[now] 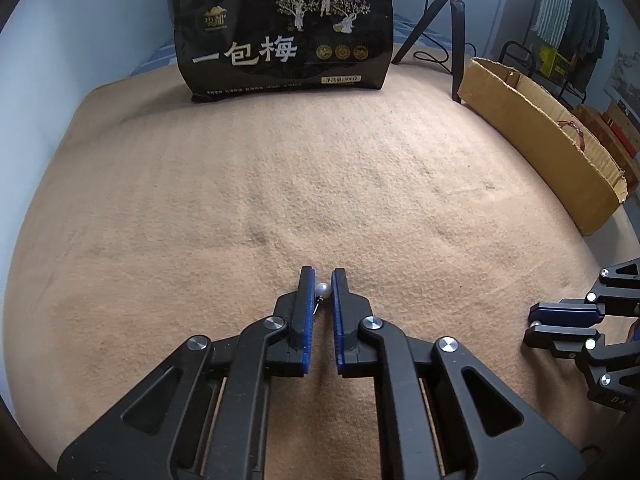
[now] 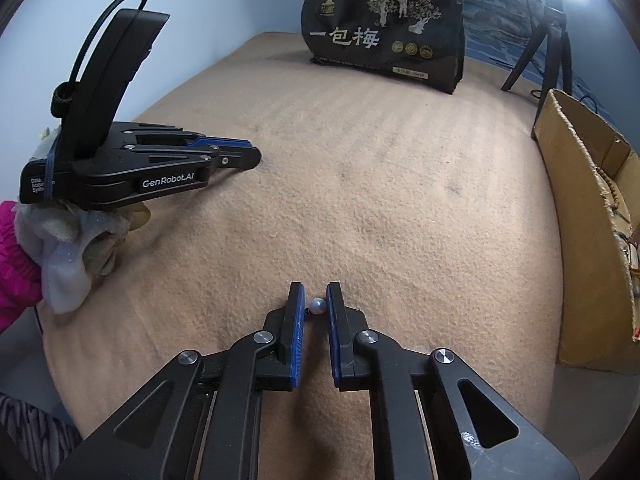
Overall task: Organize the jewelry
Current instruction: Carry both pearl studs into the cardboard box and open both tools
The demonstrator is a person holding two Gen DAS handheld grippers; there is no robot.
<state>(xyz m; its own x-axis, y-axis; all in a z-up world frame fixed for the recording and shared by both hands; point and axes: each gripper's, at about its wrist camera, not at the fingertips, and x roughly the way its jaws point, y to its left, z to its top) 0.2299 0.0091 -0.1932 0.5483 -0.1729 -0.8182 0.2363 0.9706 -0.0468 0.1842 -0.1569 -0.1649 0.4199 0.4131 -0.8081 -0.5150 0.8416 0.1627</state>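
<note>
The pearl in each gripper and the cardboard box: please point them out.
Left gripper's pearl (image 1: 323,290), left wrist view, the bead's round front.
Right gripper's pearl (image 2: 317,305), right wrist view, the bead's middle.
Cardboard box (image 1: 532,136), left wrist view, its outer wall.

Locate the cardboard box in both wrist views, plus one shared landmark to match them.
Left wrist view: the cardboard box runs along the right side, from upper middle down toward the right edge, on the tan blanket.
Right wrist view: the cardboard box stands at the right edge, open top showing beads inside.
Shared landmark: the black snack bag with white characters, upright at the far end of the blanket in both.
</note>
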